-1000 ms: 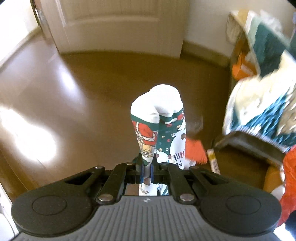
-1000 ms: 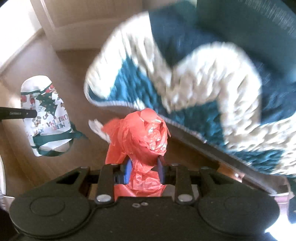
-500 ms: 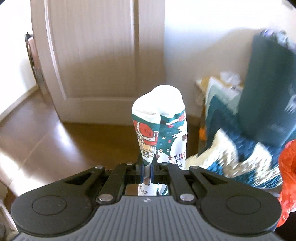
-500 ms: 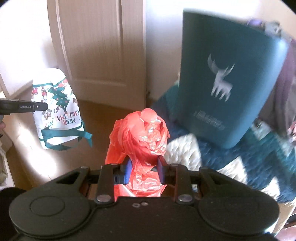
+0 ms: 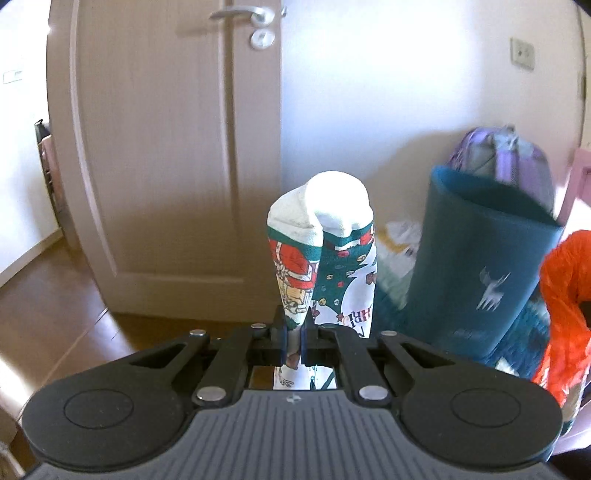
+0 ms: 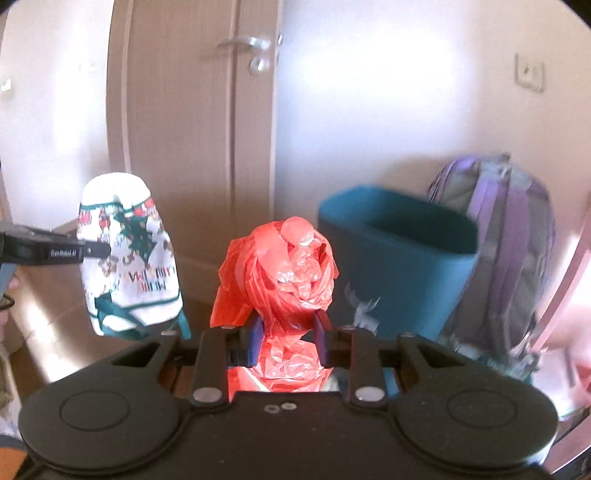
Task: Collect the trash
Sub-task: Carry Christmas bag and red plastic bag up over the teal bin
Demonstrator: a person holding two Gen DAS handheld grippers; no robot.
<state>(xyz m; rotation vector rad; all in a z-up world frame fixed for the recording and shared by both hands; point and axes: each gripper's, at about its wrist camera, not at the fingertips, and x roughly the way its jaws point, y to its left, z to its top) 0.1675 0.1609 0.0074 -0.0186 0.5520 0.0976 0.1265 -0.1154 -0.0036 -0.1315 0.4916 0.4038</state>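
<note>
My left gripper (image 5: pixel 293 334) is shut on a white, green and red Christmas-print bag (image 5: pixel 325 258) that stands up between its fingers. The same Christmas-print bag (image 6: pixel 129 254) hangs at the left of the right wrist view, with the left gripper's finger (image 6: pixel 55 252) on it. My right gripper (image 6: pixel 288 338) is shut on a crumpled red plastic bag (image 6: pixel 284 269), which also shows as the red plastic bag (image 5: pixel 565 295) at the right edge of the left wrist view. A teal bin with a white deer logo (image 5: pixel 480 266) stands open-topped ahead right; the teal bin (image 6: pixel 399 258) lies just beyond the red bag.
A closed beige door (image 5: pixel 166 147) with a metal handle (image 5: pixel 243 14) fills the background, beside a white wall. A purple backpack (image 6: pixel 513 251) leans behind the bin. A teal and white knitted blanket (image 5: pixel 532 332) lies under the bin. Brown wooden floor (image 5: pixel 48 314) spreads at the left.
Both views have swung upward from the floor and blanket to the door and wall. The teal bin's open top has come into sight. Both grippers keep their hold.
</note>
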